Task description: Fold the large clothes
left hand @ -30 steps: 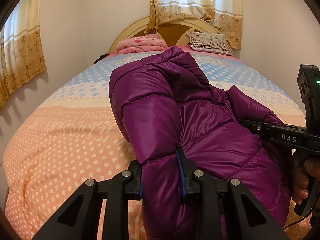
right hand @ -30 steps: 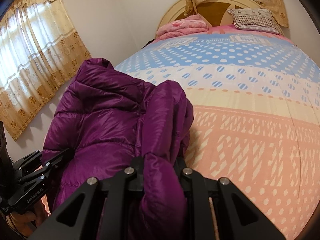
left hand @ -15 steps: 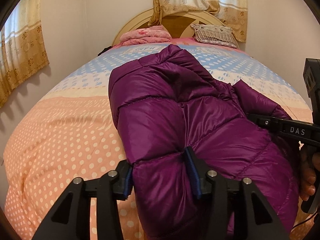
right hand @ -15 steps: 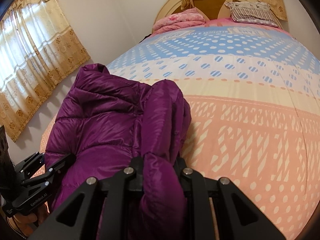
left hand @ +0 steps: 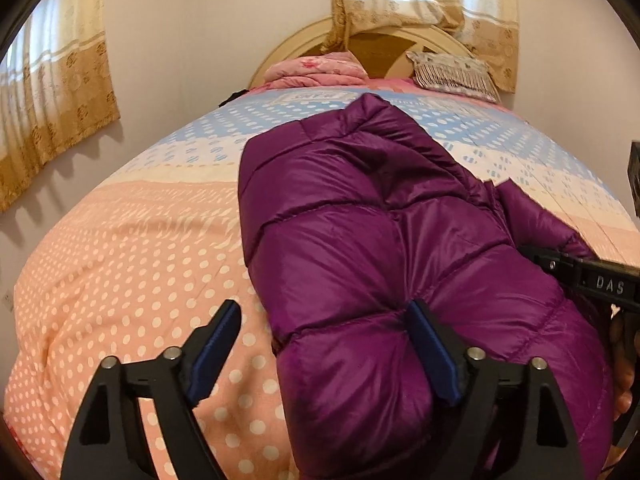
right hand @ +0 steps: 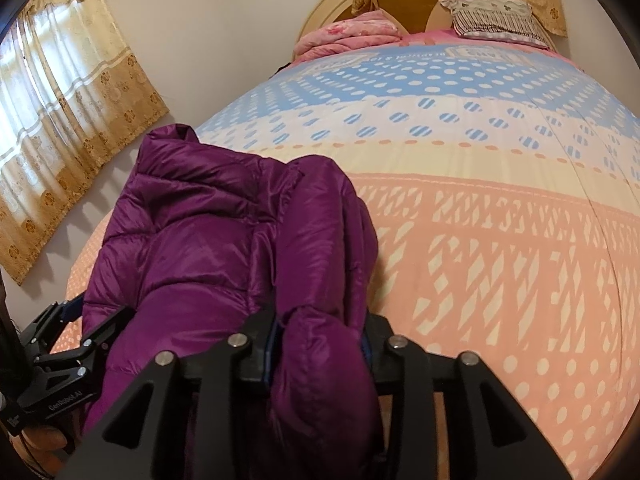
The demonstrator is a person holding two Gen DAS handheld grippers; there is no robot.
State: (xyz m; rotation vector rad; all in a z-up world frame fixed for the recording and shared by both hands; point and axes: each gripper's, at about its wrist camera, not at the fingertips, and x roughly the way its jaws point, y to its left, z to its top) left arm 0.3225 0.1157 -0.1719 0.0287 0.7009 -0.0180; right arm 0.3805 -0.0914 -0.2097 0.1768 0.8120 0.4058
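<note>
Left gripper (left hand: 324, 330): nearest in the left wrist view, at 6 o'clock; black arms with blue pads, bases cut off by the frame; jaws opening, standing wide apart. The left pad is clear of the cloth over the bedspread; the right pad lies against the jacket's hem.
Right gripper (right hand: 320, 338): at 6 o'clock in the right wrist view; jaws opening, a puffy fold of the jacket between them. The pads are mostly hidden by cloth, so pressure is hard to judge.
Jacket (left hand: 380, 248): glossy purple quilted down, puffed in stitched panels, lying folded lengthwise on the bed from 6 towards 12 o'clock; its near end runs out of frame.
Hand (left hand: 624, 364): at 4 o'clock, only fingers showing, the rest cut off.
Bedspread (left hand: 132, 272): soft, dotted; peach near, cream then blue farther off.
Pillow (left hand: 454, 74): fringed, at 1 o'clock, by the rounded headboard (left hand: 288, 56).
Pink blanket (left hand: 316, 70): folded, at 12 o'clock.
Curtains (left hand: 52, 100): gold, patterned, partly cut off.
</note>
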